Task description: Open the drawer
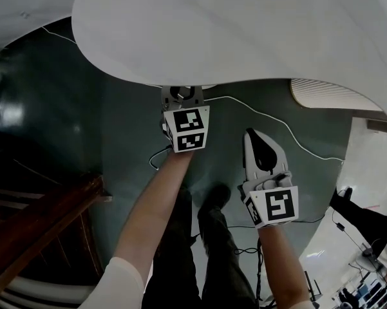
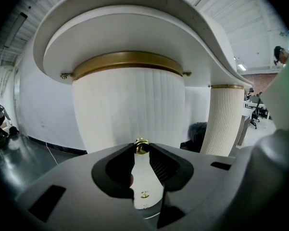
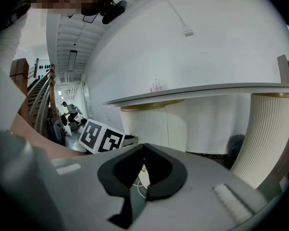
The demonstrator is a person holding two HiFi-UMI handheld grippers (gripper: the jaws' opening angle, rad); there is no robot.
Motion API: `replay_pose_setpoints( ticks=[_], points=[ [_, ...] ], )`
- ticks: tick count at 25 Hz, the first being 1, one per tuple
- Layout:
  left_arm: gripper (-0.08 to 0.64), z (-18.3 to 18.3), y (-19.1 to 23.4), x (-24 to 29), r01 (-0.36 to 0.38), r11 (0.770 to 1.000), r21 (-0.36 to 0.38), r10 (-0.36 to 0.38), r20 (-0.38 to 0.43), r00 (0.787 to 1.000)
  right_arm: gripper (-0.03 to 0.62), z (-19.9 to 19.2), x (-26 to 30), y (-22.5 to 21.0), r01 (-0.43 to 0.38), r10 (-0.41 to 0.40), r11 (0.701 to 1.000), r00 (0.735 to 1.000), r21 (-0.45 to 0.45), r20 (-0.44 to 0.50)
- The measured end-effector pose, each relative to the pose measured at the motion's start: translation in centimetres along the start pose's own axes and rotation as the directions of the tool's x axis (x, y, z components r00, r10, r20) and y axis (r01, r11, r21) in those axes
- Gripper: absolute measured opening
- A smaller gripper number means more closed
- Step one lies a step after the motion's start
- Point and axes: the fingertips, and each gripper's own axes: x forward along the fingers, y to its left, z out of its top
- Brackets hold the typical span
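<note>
The drawer's brass knob (image 2: 142, 147) sits on a white, ribbed, curved front (image 2: 127, 114) under a gold band (image 2: 127, 61), below the overhanging white tabletop (image 1: 245, 31). The edges of the drawer itself cannot be made out on the ribbed face. A 2nd small brass knob (image 2: 145, 195) shows lower down the same front.

The left gripper (image 2: 142, 149) is clamped on the upper knob, its 2 dark jaws pinching it at their tips. In the head view this gripper reaches in under the tabletop edge, with only its marker cube (image 1: 190, 129) in plain sight.

The right gripper (image 3: 144, 147) hangs beside the left one, apart from the ribbed front, its jaws together with nothing between them.

A 2nd ribbed column (image 2: 223, 119) stands to the right. A white cable (image 1: 277, 124) trails over the dark green floor (image 1: 64, 121).
</note>
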Motion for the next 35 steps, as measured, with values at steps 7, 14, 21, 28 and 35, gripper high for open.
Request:
replay_pose_setpoints(
  ticks=[7, 14, 21, 28, 35],
  points=[
    [0.1, 0.1, 0.1, -0.2, 0.008, 1.0, 0.001, -0.008, -0.001, 1.0, 0.011, 0.1, 0.0, -0.1, 0.002, -0.002, 1.0, 1.0, 0.0, 0.005],
    [0.1, 0.1, 0.0, -0.1, 0.012, 1.0, 0.001, -0.012, -0.005, 1.0, 0.011, 0.0, -0.1, -0.6, 0.001, -0.001, 1.0, 1.0, 0.004, 0.005],
    [0.1, 0.1, 0.0, -0.1, 0.025, 0.999, 0.019, -0.025, -0.002, 1.0, 0.011, -0.1, 0.0, -1.0, 0.001, -0.001, 1.0, 1.0, 0.004, 0.004],
    [0.1, 0.1, -0.1, -0.4, 0.051, 0.998, 0.029, -0.052, 0.003, 0.999, 0.011, -0.3, -0.1, -1.2, 0.002, -0.002, 1.0, 1.0, 0.008, 0.004],
    [0.1, 0.1, 0.0, -0.7, 0.076, 0.996, 0.052, -0.076, 0.004, 0.997, 0.011, -0.4, 0.0, -1.2, 0.001, -0.001, 1.0, 1.0, 0.01, 0.003]
  ],
)
